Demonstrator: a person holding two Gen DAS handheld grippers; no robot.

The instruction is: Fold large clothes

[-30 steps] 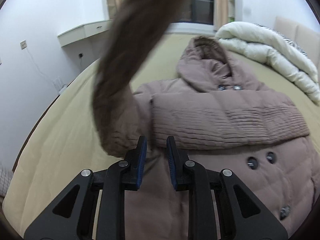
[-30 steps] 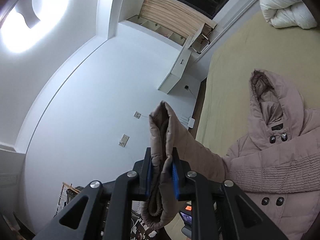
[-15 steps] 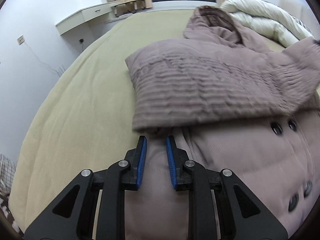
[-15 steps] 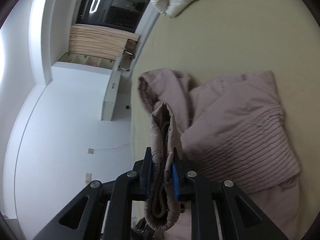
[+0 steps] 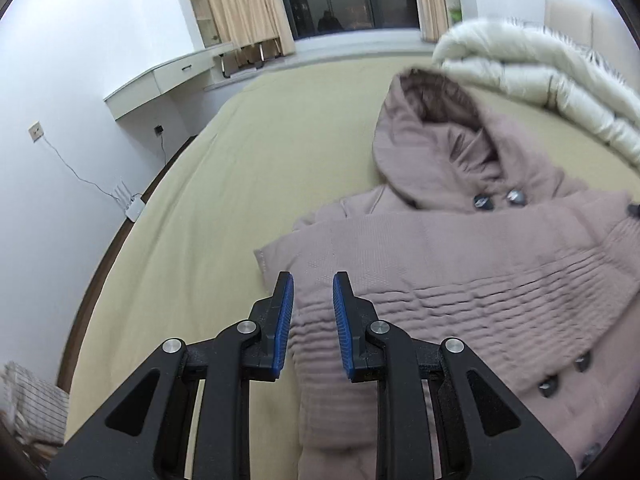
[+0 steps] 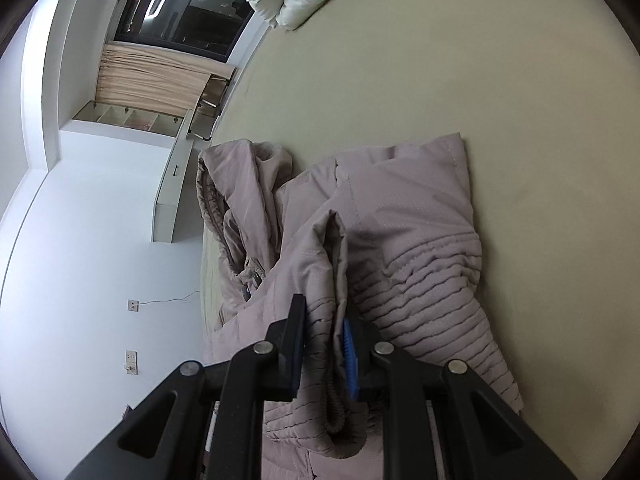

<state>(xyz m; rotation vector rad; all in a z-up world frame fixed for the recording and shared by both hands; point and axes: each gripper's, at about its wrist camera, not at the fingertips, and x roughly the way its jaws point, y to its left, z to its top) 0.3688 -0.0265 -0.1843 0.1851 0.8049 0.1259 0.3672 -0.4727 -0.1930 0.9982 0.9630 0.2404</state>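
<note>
Mauve hooded coat (image 5: 460,248) spread on bed (image 5: 224,216), hood at 12 o'clock, right gripper (image 6: 324,320) jaws clenched on sleeve cuff (image 6: 334,396) — left gripper (image 5: 313,296) jaws narrowly parted, gripping nothing, white duvet (image 5: 532,80) at 1 o'clock.

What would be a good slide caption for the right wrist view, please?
Right gripper clamps the coat's sleeve cuff above the folded sleeve.

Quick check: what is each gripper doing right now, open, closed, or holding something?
Left gripper: open a little, holding nothing, above the coat.
Right gripper: shut on the coat's sleeve cuff.
</note>
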